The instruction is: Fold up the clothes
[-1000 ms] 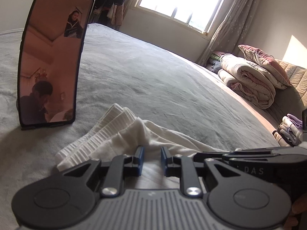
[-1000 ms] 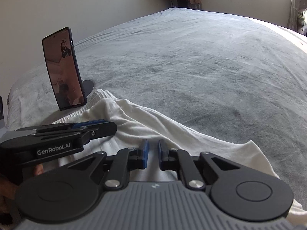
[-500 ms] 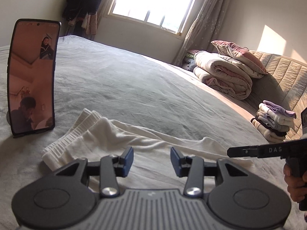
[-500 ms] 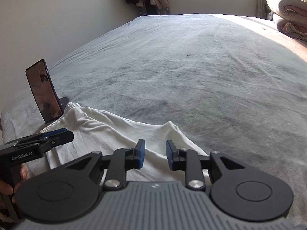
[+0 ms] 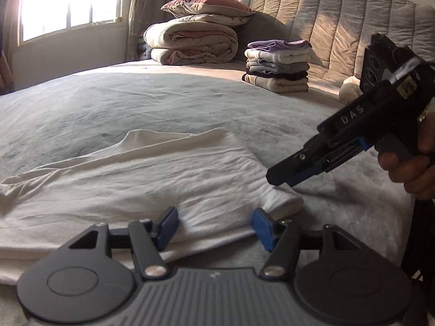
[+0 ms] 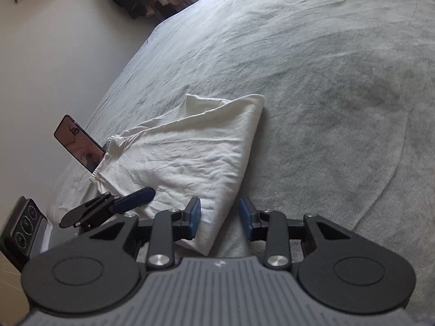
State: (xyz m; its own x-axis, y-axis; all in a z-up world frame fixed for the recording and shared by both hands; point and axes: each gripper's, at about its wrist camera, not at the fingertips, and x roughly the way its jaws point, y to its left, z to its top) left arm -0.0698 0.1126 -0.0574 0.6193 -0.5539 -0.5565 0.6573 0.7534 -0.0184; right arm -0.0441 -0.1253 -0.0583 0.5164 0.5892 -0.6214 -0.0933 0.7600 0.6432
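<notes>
bed (image 5: 168,100), grey and wide, carries everything here. white garment (image 5: 152,179) lies along its near edge, folded over on itself into a long band, one end at five o'clock in the left wrist view, and a phone (image 6: 78,146) propped upright just behind its far end at nine o'clock in the right wrist view. a stack of folded clothes (image 5: 277,65) sits well apart at one o'clock by the headboard, rolled quilts (image 5: 193,40) beside it.

left gripper (image 5: 214,225) has its fingers spread wide, just been opening, the band's end lying between them but unpressed. right gripper (image 6: 220,214) stands partly open, also just been opening, its fingers astride the cloth's corner, gripping nothing.

judged from this, a lengthwise fold is laid and both tools have let go. the next move likely calls for pinching this near end with both and carrying it across toward the phone end, keeping the layers aligned.

readable: "das" on the right gripper's side; other labels are too small.
</notes>
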